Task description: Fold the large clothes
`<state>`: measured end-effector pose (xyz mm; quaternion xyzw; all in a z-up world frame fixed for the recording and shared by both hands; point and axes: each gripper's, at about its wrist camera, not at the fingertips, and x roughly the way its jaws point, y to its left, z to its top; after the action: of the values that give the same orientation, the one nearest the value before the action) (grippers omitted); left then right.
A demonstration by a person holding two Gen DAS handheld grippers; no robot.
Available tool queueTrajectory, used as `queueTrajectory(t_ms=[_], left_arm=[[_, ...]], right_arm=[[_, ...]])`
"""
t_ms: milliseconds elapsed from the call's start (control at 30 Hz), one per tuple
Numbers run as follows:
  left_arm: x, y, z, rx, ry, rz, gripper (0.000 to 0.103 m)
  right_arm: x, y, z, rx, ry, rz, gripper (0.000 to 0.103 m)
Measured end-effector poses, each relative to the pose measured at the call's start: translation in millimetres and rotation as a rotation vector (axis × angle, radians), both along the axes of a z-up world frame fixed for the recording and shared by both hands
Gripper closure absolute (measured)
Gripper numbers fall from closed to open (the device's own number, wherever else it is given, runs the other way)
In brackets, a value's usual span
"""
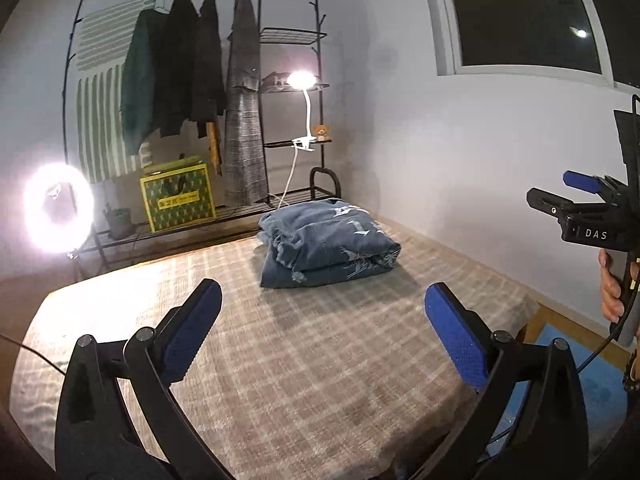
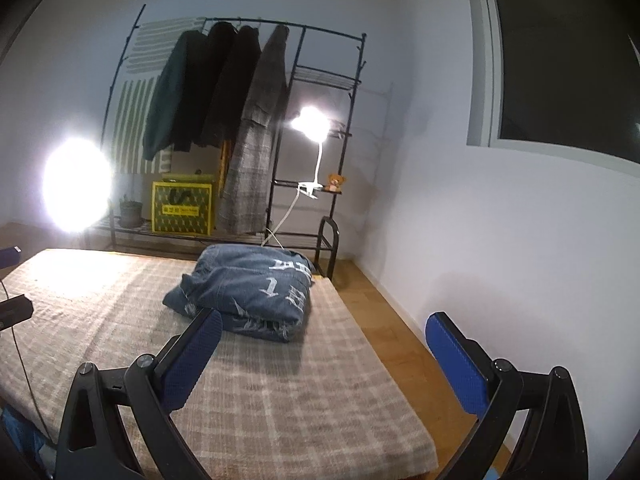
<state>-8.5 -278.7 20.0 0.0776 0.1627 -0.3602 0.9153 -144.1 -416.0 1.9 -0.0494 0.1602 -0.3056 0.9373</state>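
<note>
Plaid bed (image 1: 328, 360); folded denim garment (image 1: 326, 246) beyond left hand-held gripper (image 1: 324, 320)

Ring light (image 2: 76, 186) glare-blurred

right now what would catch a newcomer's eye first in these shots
The blazing white ring light at far left glares hardest, beside the black metal clothes rack hung with dark coats. Mid-bed, a folded blue denim garment with white lettering sits on the beige plaid bedspread. Both claws, left claw and right claw, hang open, empty.

One folded denim garment (image 1: 326, 242), four hanging coats (image 1: 192, 68), two lamps (image 1: 303, 80).
</note>
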Motion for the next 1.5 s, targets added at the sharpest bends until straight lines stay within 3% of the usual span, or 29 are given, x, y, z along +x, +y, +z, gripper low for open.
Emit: queueTrajectory(t_ms=[300,500,1500], left_arm=[[5,8,-40,0.015,0.076,0.059,0.0],[11,10,-56,0.029,0.106,0.088,0.0],[19,12,-56,0.021,0.1,0.135,0.0]], right_arm=[[7,0,-33,0.095,-0.019,-0.027,0.0],[10,3,-50,0.1,-0.013,-0.062,0.0],[17,0,-61,0.14,-0.012,-0.049,0.0]])
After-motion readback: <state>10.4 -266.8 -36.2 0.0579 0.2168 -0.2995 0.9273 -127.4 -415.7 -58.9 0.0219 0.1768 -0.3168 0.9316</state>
